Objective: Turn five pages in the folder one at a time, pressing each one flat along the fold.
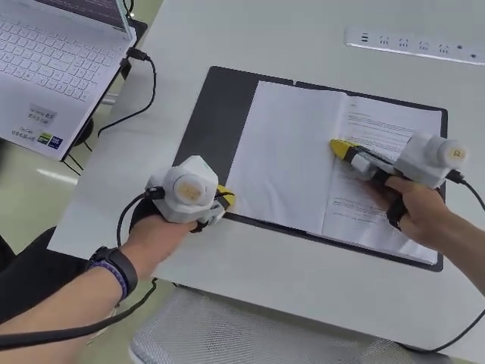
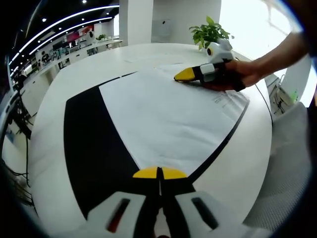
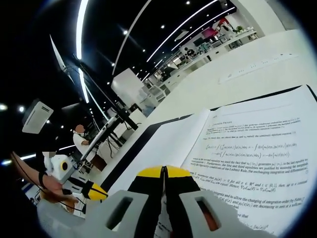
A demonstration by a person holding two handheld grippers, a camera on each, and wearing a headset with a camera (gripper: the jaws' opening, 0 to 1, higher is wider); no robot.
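Note:
A black folder [image 1: 216, 114] lies open on the white table, a blank white page [image 1: 288, 152] on its left half and a printed page [image 1: 379, 174] on its right. My right gripper [image 1: 339, 147] is shut, yellow tips resting on the paper near the fold; in the right gripper view its tips [image 3: 162, 172] sit over the printed page [image 3: 257, 148]. My left gripper [image 1: 225, 199] is shut with nothing in it, at the folder's near left edge; in the left gripper view its tips [image 2: 159, 173] lie at the blank page's [image 2: 163, 114] edge, the right gripper [image 2: 184, 75] beyond.
A white laptop [image 1: 53, 61] sits at the far left with a black cable [image 1: 148, 83] running to it. A white power strip [image 1: 413, 44] lies at the table's far right. The table's near edge runs just below the folder, with a grey chair [image 1: 227, 334] underneath.

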